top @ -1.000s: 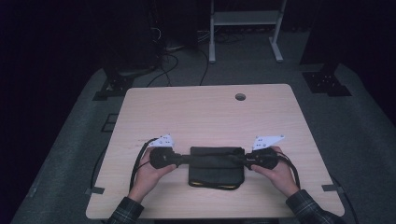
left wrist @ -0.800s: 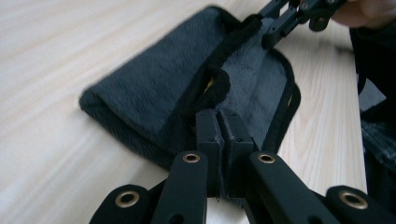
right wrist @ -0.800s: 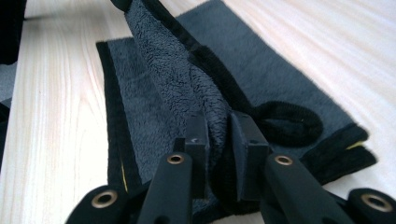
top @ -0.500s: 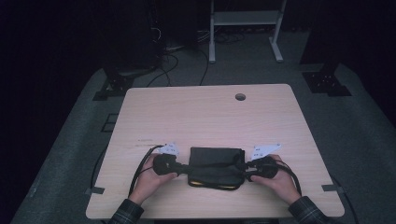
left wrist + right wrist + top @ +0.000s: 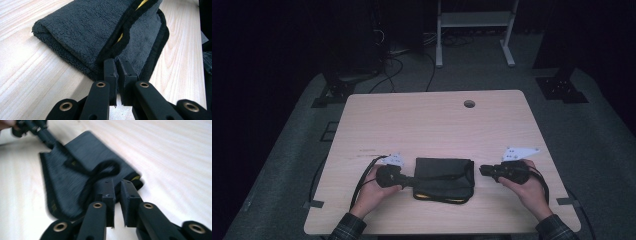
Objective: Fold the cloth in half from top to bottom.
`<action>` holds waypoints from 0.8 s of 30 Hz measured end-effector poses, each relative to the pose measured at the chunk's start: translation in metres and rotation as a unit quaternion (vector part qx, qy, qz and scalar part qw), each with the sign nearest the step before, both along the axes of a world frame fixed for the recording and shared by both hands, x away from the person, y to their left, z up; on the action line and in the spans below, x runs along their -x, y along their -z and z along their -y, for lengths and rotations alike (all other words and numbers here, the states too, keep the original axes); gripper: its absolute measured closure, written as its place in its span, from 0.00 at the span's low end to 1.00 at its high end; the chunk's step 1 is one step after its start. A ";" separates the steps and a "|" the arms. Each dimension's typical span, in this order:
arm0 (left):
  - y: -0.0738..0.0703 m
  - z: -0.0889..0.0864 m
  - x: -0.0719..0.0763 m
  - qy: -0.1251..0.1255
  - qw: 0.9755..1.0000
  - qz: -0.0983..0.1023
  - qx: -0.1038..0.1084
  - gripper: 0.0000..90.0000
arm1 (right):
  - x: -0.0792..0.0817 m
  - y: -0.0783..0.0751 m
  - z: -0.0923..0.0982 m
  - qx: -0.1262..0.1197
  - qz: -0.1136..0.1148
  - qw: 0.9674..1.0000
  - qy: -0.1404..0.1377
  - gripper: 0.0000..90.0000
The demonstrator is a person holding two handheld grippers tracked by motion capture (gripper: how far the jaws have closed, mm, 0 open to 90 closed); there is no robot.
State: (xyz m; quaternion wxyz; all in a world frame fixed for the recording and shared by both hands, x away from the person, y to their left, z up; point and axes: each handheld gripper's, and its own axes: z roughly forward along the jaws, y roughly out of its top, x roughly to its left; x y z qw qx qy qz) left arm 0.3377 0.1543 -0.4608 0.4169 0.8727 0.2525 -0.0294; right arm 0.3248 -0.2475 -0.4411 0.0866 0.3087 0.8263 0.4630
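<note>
Dark room, light wooden table [image 5: 432, 125] | left gripper [image 5: 117, 62] clamps folded dark towel's [image 5: 82, 27] black hem, yellow lining peeking | right gripper [image 5: 484, 170] just closed, nothing between, beside towel.

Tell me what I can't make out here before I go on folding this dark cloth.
- Left gripper, left gripper view: the jaws stand together at the folded cloth's black hem; whether fabric is pinched is hidden by the jaws themselves.
- Right gripper, right gripper view: motion blur smears the cloth; the jaws have just been closing, with nothing visibly between them.
- Yellow patch: cut off by the top edge and tucked between layers.
- High view: number of cloth layers too small to tell.
</note>
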 end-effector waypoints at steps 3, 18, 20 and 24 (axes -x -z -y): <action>0.000 0.000 0.000 0.000 1.000 0.000 0.000 0.95 | -0.019 0.000 -0.008 -0.002 0.003 1.000 -0.001 0.93; -0.011 -0.005 0.001 0.008 0.999 0.009 0.052 0.72 | -0.036 0.030 -0.058 0.007 -0.059 0.993 -0.102 0.93; -0.016 -0.007 -0.001 0.001 0.998 0.015 0.063 0.72 | -0.033 0.029 -0.060 0.009 -0.057 0.992 -0.112 0.93; -0.013 -0.006 -0.012 -0.019 0.998 0.017 0.058 0.76 | -0.025 0.029 -0.062 0.008 -0.060 0.991 -0.123 0.93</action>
